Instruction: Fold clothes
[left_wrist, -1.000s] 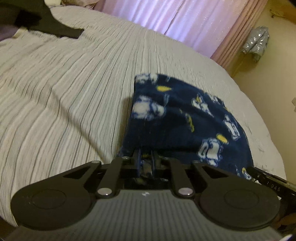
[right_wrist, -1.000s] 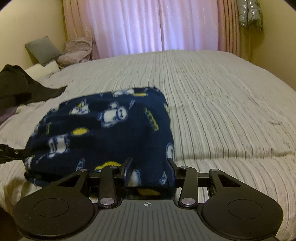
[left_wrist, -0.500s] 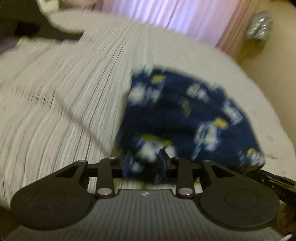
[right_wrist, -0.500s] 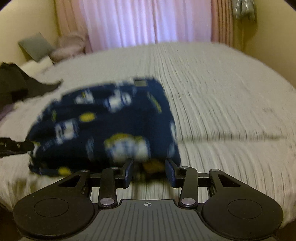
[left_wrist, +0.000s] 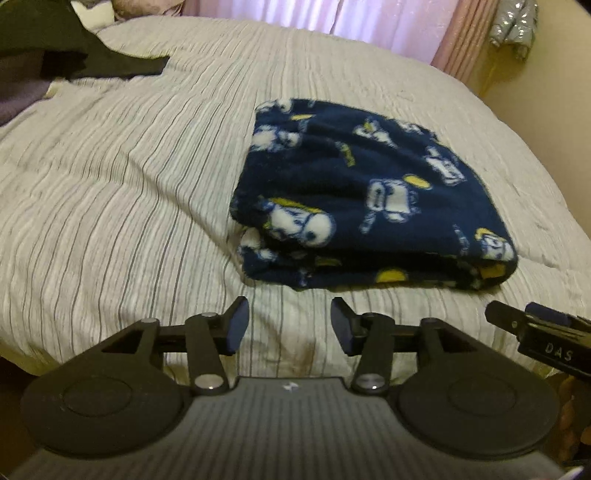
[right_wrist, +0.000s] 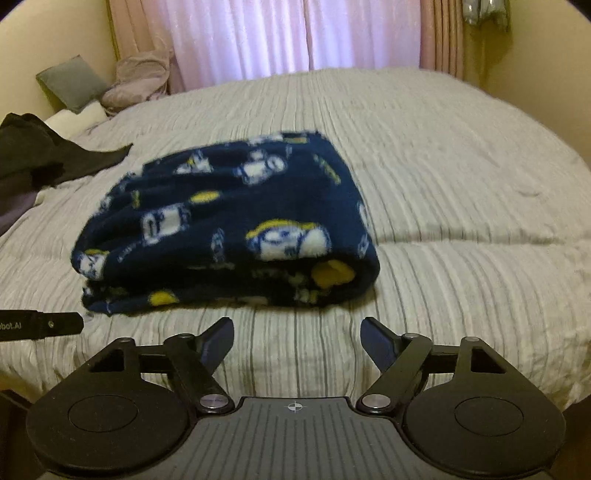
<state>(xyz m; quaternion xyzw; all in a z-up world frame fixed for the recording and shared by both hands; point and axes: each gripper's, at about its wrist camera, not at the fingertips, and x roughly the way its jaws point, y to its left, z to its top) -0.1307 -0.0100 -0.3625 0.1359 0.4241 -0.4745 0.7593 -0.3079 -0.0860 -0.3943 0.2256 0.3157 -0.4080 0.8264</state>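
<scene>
A navy fleece garment (left_wrist: 369, 206) with white and yellow figures lies folded in a thick bundle on the striped bedspread (left_wrist: 122, 192). My left gripper (left_wrist: 290, 325) hovers just in front of the bundle's near edge, jaws opening, nothing between them. The right wrist view shows the same garment (right_wrist: 229, 229) ahead, with my right gripper (right_wrist: 297, 341) a little short of its near edge, jaws opening wide and empty. Each gripper's tip shows at the edge of the other's view: the right gripper (left_wrist: 535, 328) and the left gripper (right_wrist: 40, 325).
Dark clothes (left_wrist: 62, 51) lie heaped at the far left of the bed, seen again as dark clothes (right_wrist: 44, 155). Pillows (right_wrist: 103, 85) rest by the wall. Pink curtains (right_wrist: 295, 37) hang behind the bed. The bed's near edge runs just below the grippers.
Both grippers let go of the garment's near edge, opened and drew back toward the bed's edge. The folded bundle now lies free on the bedspread.
</scene>
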